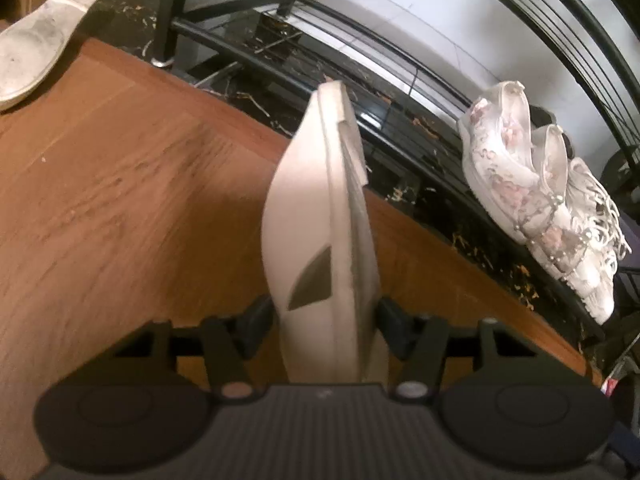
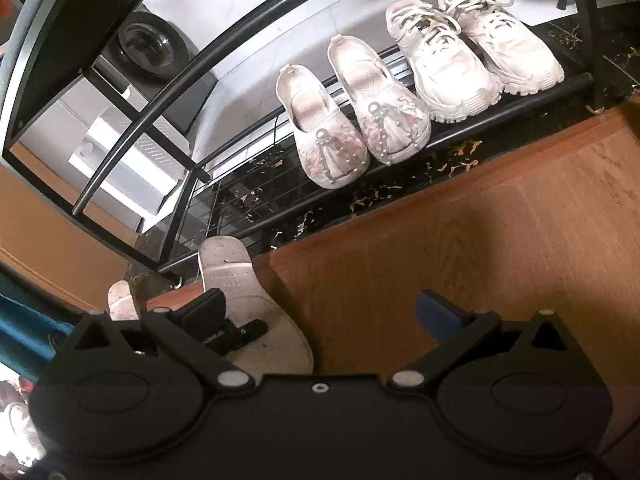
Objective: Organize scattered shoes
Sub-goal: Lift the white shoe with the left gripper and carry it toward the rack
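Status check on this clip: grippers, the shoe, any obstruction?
Left gripper shut on pale slipper, held on edge. Right gripper open, empty. Second slipper on floor. Lower rack shelf open beside beaded flats.

Matt pale slipper, wood-grain floor, glossy black metal rack, glossy veined black stone.

L gripper clamped, R gripper agape

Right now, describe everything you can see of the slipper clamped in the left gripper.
The slipper is pale cream and looks like smooth foam or rubber. It is turned on edge, its thick side and ridged sole edge showing, with a dark wedge-shaped mark near the gripped end. The left gripper pinches it from both sides, and its far end points toward the shoe rack. It appears lifted above the wooden floor.
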Demonstrator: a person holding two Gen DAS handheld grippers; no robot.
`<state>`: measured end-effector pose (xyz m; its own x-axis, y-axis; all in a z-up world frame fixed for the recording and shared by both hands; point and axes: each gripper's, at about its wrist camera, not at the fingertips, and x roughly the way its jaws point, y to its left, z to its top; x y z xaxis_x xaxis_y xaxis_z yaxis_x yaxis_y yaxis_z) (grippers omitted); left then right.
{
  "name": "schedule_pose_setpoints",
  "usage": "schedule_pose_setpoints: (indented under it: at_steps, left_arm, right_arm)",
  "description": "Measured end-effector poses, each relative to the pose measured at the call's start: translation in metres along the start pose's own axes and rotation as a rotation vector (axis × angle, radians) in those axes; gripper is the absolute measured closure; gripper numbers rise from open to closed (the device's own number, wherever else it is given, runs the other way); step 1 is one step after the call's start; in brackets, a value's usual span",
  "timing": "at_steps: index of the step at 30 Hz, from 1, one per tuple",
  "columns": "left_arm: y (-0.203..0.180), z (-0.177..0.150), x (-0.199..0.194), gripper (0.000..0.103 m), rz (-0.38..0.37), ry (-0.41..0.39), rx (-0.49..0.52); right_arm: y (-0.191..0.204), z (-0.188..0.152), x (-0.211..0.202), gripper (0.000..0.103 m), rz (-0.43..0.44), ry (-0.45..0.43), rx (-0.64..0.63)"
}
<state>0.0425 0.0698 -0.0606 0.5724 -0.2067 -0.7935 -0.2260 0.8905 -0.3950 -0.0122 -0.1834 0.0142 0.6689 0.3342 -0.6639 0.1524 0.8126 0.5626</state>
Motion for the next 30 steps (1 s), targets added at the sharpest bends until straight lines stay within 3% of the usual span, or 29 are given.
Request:
schedule_pose_setpoints:
  at_steps: [5,7,10,12,13,14,16,22,30]
  left_arm:
    - [-0.018,-0.012,0.004,0.048,-0.021,0.061,0.133]
    - [-0.038,-0.029,0.004,0.048,-0.073,0.120,0.209]
    - [-0.059,-0.047,0.004,0.046,-0.075,0.147,0.259]
    - [-0.070,-0.053,0.002,0.041,-0.086,0.141,0.284]
    - [-0.076,-0.054,0.000,0.030,-0.102,0.136,0.299]
    - [-0.076,-0.053,0.001,0.015,-0.114,0.140,0.301]
    - [-0.076,-0.052,-0.005,0.007,-0.122,0.136,0.296]
    - [-0.062,-0.038,-0.024,0.006,-0.021,0.039,0.256]
    - [-0.052,-0.020,-0.044,0.006,0.001,-0.019,0.212]
  right_arm:
    - [-0.005,0.002,0.000,0.000,-0.030,-0.008,0.009]
    - [-0.008,0.003,-0.001,0.000,-0.046,-0.016,0.016]
    - [-0.013,0.004,-0.003,0.000,-0.071,-0.029,0.027]
    - [-0.016,0.005,-0.004,0.000,-0.088,-0.037,0.034]
    - [-0.017,0.006,-0.005,0.000,-0.097,-0.042,0.037]
    - [-0.019,0.007,-0.006,0.000,-0.109,-0.049,0.037]
    - [-0.023,0.008,-0.008,0.000,-0.128,-0.063,0.045]
    - [-0.029,0.010,-0.009,0.000,-0.176,-0.089,0.034]
    - [-0.012,0.002,-0.008,0.000,-0.215,-0.095,-0.123]
